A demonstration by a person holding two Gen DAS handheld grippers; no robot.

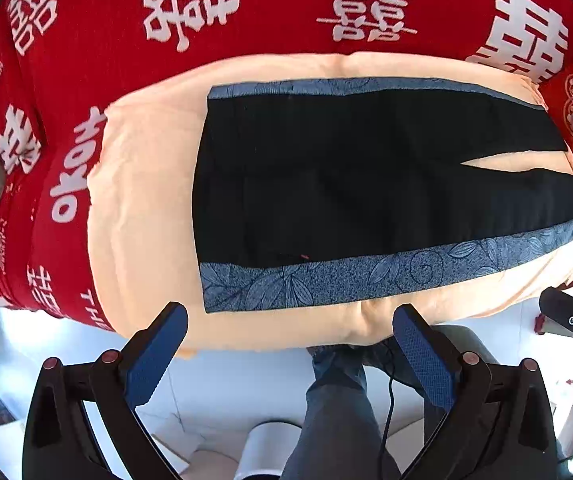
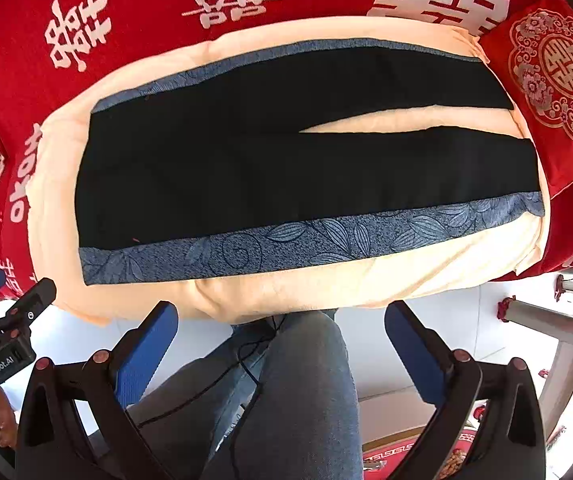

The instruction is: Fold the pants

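Note:
Black pants (image 1: 346, 176) with blue patterned side stripes lie flat on a peach blanket (image 1: 146, 200), waist to the left, legs to the right with a narrow gap between them. They also show in the right wrist view (image 2: 246, 160). My left gripper (image 1: 290, 320) is open and empty, held above the blanket's near edge, short of the near stripe. My right gripper (image 2: 282, 316) is open and empty, also at the near edge of the peach blanket (image 2: 326, 284). The left gripper also shows at the left of the right wrist view (image 2: 10, 292).
The blanket lies on a red bedspread (image 1: 166, 60) with white characters. A red embroidered cushion (image 2: 558, 92) sits at the right by the leg ends. My jeans-clad legs (image 2: 298, 392) and a black cable hang below the bed edge over a white floor.

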